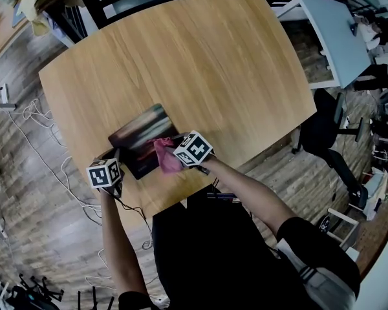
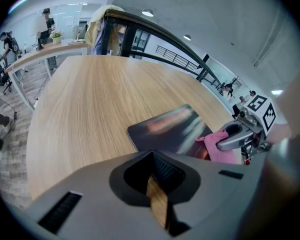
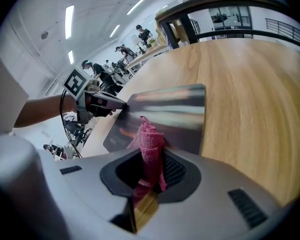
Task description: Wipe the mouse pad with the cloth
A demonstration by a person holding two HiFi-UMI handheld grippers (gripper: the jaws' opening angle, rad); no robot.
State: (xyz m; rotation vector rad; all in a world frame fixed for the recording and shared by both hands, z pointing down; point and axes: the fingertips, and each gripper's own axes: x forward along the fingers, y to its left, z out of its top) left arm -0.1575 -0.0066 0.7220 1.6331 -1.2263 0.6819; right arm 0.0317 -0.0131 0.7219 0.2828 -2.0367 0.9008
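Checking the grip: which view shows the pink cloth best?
Right gripper view: the cloth sits large at centre, clamped in the right tool. Head view shows it small on the mouse pad; left gripper view, partly behind that tool.

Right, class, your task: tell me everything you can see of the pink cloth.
The cloth is pink and soft, with a nubbly weave like terry, and it is bunched into a narrow wad. The right gripper is shut on its lower part, so the crumpled top sticks out ahead. That free end lies over the dark mouse pad, near the pad's near corner, and seems to touch it.
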